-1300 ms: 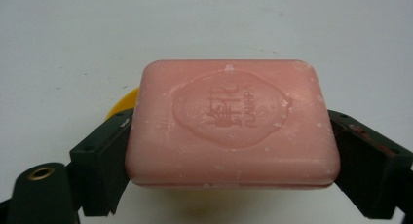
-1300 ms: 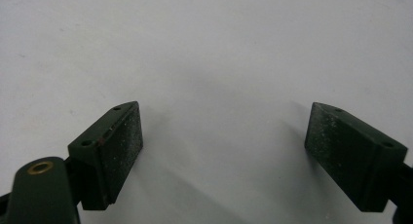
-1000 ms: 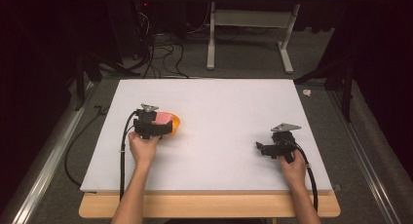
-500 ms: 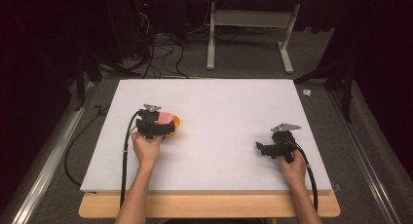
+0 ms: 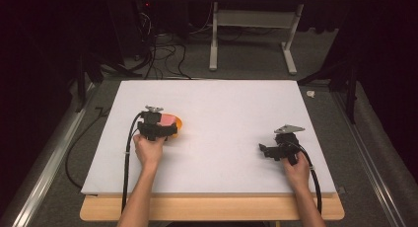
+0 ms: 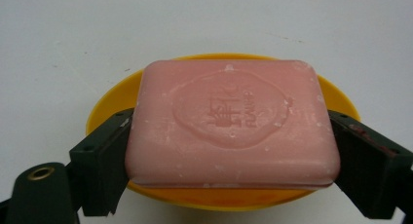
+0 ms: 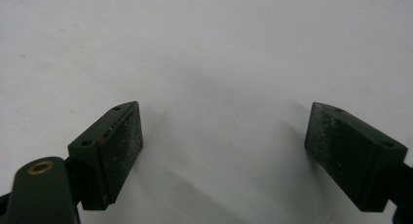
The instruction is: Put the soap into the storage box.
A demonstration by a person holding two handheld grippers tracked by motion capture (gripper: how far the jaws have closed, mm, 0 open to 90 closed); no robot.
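Note:
A pink soap bar with a stamped emblem lies flat between the jaws of my left gripper, which press on its two short sides. Under it sits a shallow yellow dish; I cannot tell whether the soap rests in the dish or hangs just above it. In the high view the soap and dish are left of centre on the white board, at the tip of my left gripper. My right gripper stands open at the right, nothing between its jaws.
The white board lies on a wooden table top. Cables trail from both grippers toward the front edge. A desk frame and floor cables sit beyond the far edge, with metal rails along both sides.
My left gripper, with the soap between its jaws, has drifted slightly to the right over the dish. The right gripper has stayed where it was.

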